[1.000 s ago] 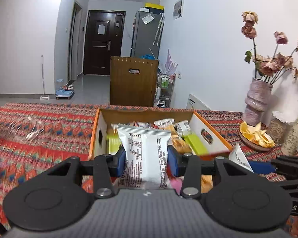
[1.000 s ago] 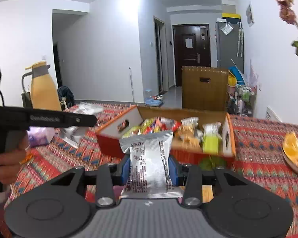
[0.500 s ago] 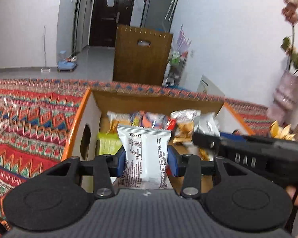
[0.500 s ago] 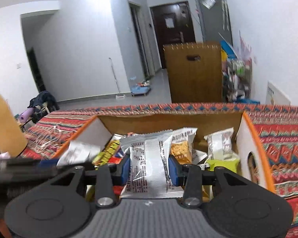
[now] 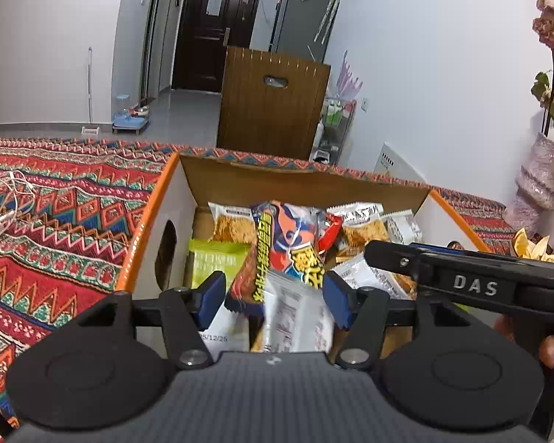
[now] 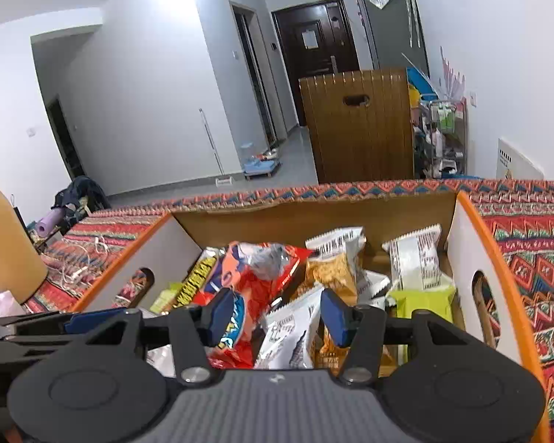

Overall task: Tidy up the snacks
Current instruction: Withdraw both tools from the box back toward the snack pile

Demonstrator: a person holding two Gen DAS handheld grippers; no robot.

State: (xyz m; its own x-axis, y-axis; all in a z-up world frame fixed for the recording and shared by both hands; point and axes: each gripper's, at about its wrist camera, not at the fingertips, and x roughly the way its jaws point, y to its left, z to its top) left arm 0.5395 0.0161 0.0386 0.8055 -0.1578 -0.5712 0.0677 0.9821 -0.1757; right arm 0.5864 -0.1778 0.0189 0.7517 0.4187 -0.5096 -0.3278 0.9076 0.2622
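"DAS" on right gripper; "25/12/25" (partly hidden) on packet

Packets crowd the box; right gripper bars its right side.

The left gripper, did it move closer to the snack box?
Yes. The left gripper went forward and now hangs over the box, jaws open, its white packet dropping in.

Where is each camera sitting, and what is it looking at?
Left wrist: on the left hand-held gripper, facing the snack box; the right gripper and fingers show.
Right wrist: on the right hand-held gripper, facing the same box; the left gripper's side shows.
Shared: box, orange-blue snack bag, brown crate, door.
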